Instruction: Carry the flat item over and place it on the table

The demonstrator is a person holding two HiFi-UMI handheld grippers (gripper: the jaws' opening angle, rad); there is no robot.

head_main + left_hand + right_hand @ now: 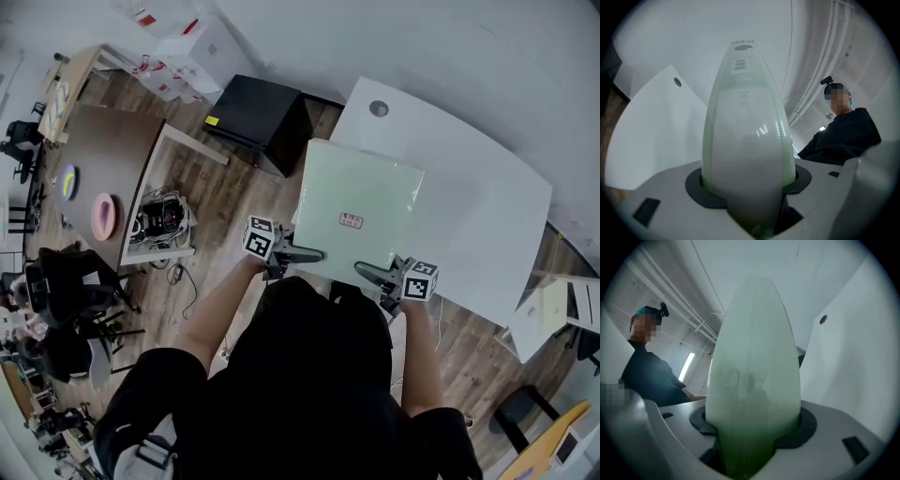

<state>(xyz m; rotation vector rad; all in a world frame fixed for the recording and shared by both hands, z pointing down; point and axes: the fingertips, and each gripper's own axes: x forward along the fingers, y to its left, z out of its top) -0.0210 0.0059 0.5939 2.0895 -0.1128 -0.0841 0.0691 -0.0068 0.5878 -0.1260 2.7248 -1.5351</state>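
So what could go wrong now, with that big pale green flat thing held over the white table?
1. The left gripper and right gripper clamp the flat item only along its near edge. The far part hangs unsupported, so it may sag or slip.
2. In the head view, its left part seems to lie past the white table's edge. Set down here, it might tip off.

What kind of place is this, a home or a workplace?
Probably a workplace, perhaps an office or lab: a large white table, black office chairs near a brown desk, and cartons by the wall.
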